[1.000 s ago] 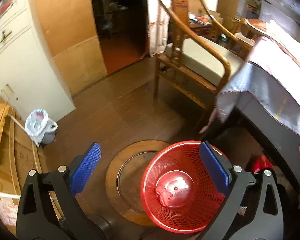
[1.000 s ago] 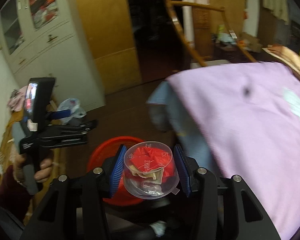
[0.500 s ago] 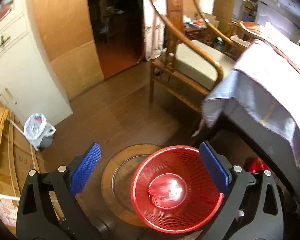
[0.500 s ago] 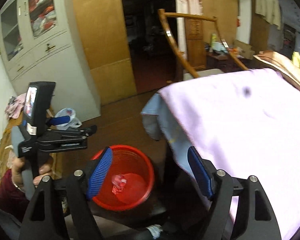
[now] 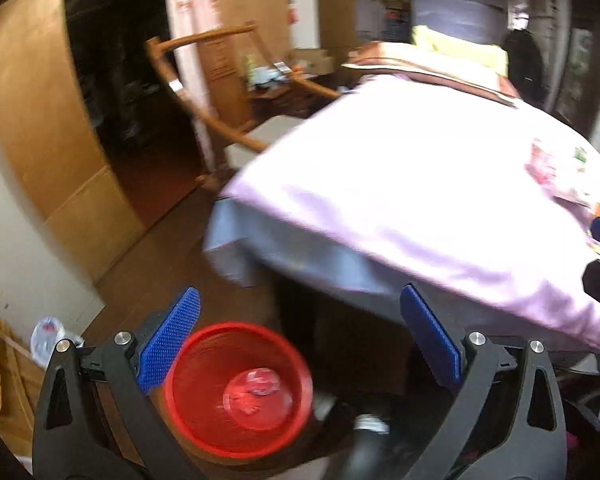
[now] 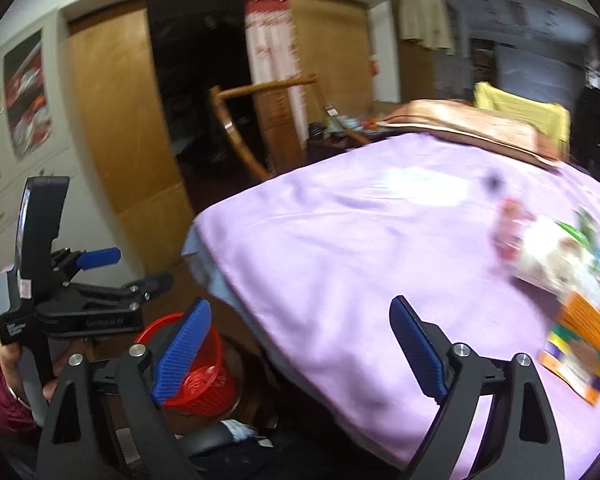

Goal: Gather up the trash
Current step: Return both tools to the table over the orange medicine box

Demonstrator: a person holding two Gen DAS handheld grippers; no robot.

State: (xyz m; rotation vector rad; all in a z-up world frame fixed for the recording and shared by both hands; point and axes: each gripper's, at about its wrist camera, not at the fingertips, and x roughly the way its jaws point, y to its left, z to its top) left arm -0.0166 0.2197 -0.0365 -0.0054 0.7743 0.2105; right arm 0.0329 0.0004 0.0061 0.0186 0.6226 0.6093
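Trash lies in two places. A clear cup sits at the bottom of the red basket, its round mouth facing up toward the left wrist camera; blur hides what is inside it. The basket stands upright on the floor beside the bed corner, mouth up. Loose wrappers lie flat on the purple sheet near the right edge of the right wrist view, with an orange packet just below them, its long side running down toward the frame's lower right. Blur keeps their print unreadable.

Left claw is spread wide with nothing between its blue pads, hanging over the basket and the bed's edge. Right claw is also spread and its jaws are opening further; only the sheet and the basket show behind the gap, and nothing is pinched. The right view also shows the left claw from the side, gripped by a hand in a dark red sleeve.

A second ago the right claw pinched the clear cup, stuffed with red paper, above the basket; half a second ago the cup was already in the basket. Since then both views have swung from the floor up toward the bed, so the basket has slid to the lower left and the wrappers have come into sight. A wooden chair stands past the bed corner.
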